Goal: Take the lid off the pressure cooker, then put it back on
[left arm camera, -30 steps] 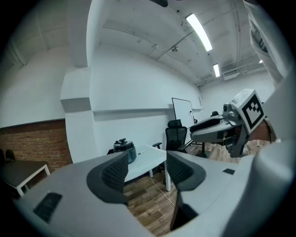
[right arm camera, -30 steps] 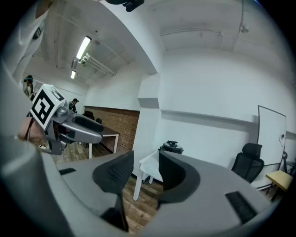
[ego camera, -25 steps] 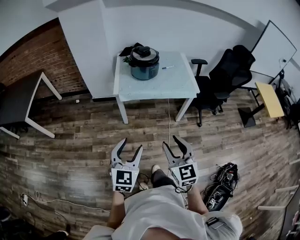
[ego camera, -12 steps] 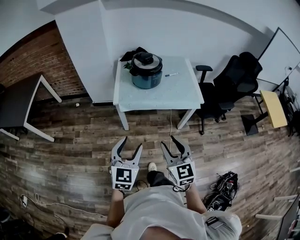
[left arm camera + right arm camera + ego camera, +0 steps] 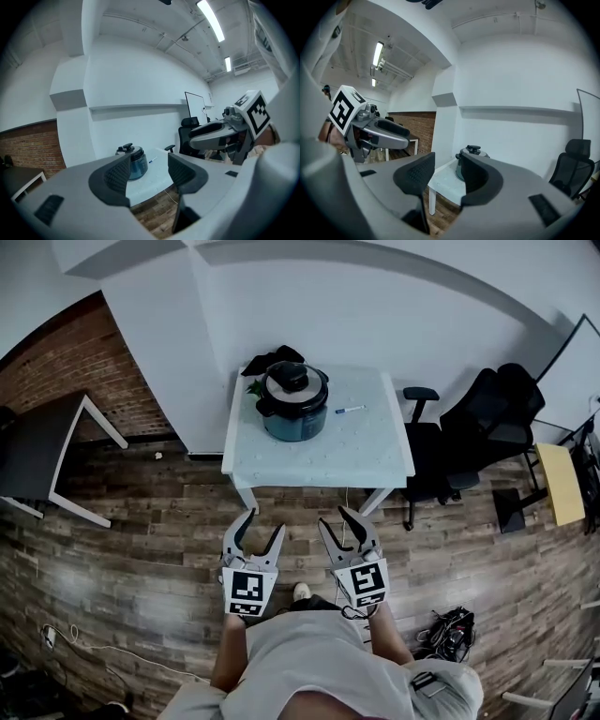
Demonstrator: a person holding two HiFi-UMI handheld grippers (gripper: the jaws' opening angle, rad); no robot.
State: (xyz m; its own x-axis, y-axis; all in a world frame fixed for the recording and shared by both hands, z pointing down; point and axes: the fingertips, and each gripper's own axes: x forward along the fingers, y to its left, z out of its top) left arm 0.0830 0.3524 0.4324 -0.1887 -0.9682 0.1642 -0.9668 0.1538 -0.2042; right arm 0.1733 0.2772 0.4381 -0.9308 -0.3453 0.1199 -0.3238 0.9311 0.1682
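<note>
Approach | pressure cooker stands at the far-left part of the surface, lid on it | your left hand-held gripper and right hand-held gripper are open, empty, well short of the surface, probably prepared for the lid.

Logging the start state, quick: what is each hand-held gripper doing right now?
Left hand-held gripper: open, holding nothing.
Right hand-held gripper: open, holding nothing.
</note>
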